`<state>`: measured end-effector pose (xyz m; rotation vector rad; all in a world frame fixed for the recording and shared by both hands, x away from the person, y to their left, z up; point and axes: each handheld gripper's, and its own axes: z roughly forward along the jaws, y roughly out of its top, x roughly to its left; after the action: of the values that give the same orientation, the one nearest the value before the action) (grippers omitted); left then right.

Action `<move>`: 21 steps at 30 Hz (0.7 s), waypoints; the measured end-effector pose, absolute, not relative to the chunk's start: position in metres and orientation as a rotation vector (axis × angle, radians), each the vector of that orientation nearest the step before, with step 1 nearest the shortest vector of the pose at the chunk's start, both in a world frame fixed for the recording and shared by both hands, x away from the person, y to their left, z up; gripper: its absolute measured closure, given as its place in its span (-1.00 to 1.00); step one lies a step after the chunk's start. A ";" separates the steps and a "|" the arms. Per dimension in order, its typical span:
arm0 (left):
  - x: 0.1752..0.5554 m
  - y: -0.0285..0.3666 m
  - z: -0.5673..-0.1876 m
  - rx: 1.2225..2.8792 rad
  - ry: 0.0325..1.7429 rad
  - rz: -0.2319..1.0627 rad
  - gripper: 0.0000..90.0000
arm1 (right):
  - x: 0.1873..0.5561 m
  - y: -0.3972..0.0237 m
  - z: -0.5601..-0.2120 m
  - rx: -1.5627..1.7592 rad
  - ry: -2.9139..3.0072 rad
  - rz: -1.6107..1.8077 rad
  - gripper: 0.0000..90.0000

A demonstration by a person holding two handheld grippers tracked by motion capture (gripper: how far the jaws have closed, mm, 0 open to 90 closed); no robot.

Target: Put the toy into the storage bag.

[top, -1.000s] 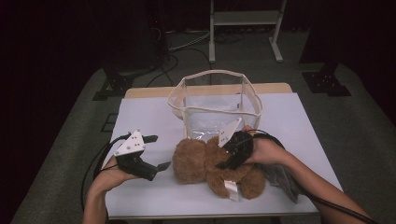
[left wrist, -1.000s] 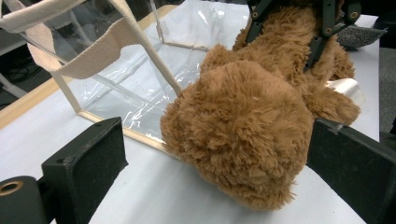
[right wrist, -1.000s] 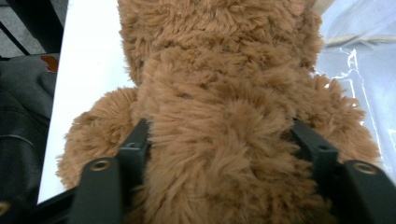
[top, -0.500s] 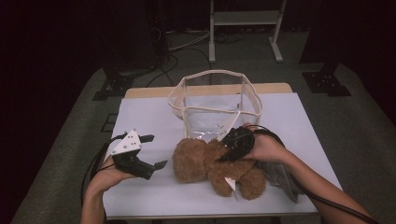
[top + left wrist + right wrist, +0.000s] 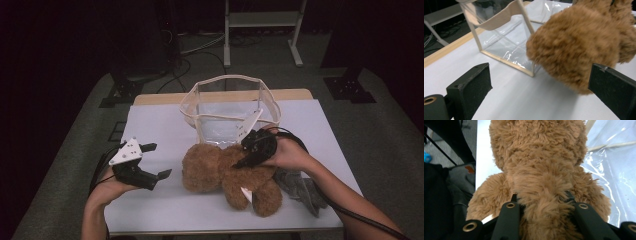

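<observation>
Beside clear bag (image 5: 227, 112), teddy bear (image 5: 225, 172) pinched by right gripper (image 5: 248, 161).

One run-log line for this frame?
right gripper: just closed on teddy bear | left gripper: open, beside bear | clear bag: behind bear

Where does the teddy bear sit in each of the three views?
High view: teddy bear lies centre, in front of the clear bag.
Left gripper view: bear upper right, beside the bag.
Right gripper view: bear centre, pinched by the right gripper.
Shared landmark: the clear bag.
</observation>
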<state>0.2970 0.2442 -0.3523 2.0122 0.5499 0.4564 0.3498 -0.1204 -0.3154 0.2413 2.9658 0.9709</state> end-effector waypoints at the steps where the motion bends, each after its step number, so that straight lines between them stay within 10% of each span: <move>1: 0.297 0.245 -0.352 2.007 0.556 0.458 -0.92 | 0.349 -0.122 -0.313 0.248 2.962 0.986 0.55; 21: 0.294 0.254 -0.348 1.987 0.563 0.474 -0.92 | 0.340 -0.140 -0.198 0.203 2.826 1.152 0.55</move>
<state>0.2939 0.2544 -0.3476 1.9874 0.5630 0.4741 0.3396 -0.1404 -0.1983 0.2031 2.8262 1.1518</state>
